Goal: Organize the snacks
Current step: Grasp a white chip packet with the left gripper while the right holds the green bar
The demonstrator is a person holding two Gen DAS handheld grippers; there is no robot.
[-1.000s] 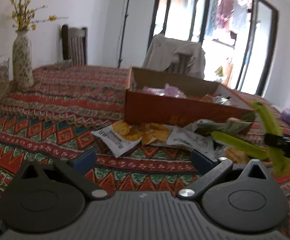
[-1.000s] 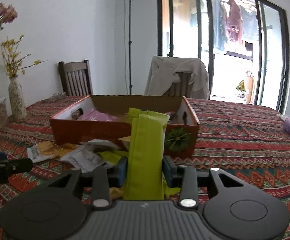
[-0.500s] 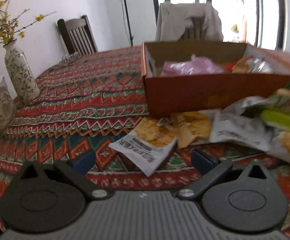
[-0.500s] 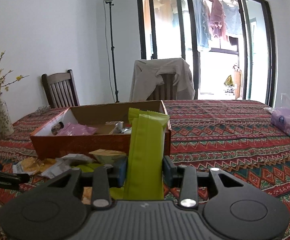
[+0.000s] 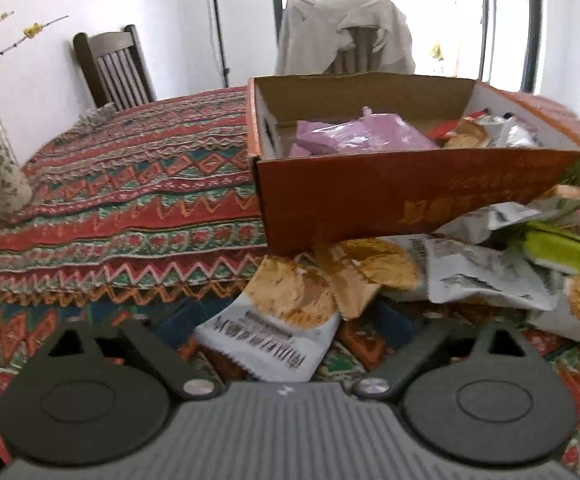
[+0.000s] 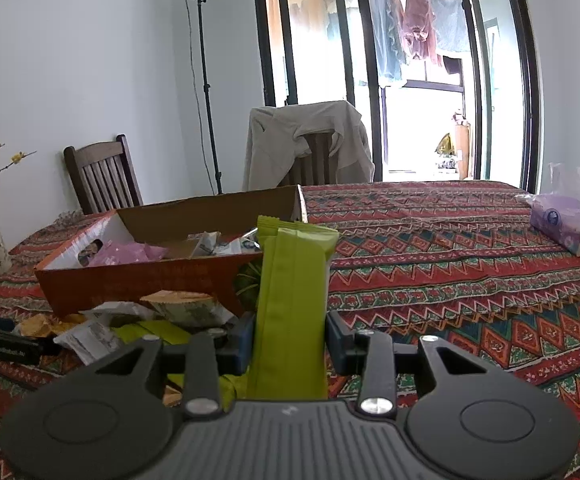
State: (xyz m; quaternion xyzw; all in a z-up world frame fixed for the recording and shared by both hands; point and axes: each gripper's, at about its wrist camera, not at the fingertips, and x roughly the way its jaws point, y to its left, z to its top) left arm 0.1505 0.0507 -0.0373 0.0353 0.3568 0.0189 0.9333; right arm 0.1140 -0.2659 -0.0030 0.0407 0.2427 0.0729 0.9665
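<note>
Right gripper pinches an upright green snack packet before the cardboard box. Left gripper spread wide around a white cracker packet

I see green packet upright in right tongs; orange box part-filled; white-and-tan packets heaped before it.

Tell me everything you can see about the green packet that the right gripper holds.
The green packet is a long, flat, lime-green snack wrapper of matte, foil-like film, with a crimped seal at its top end and a lengthwise fold. It stands upright, clamped at its lower part between the blue pads of the right gripper. Its bottom end is hidden behind the gripper body. It is raised above the tablecloth, in front of the near right corner of the cardboard box.
</note>
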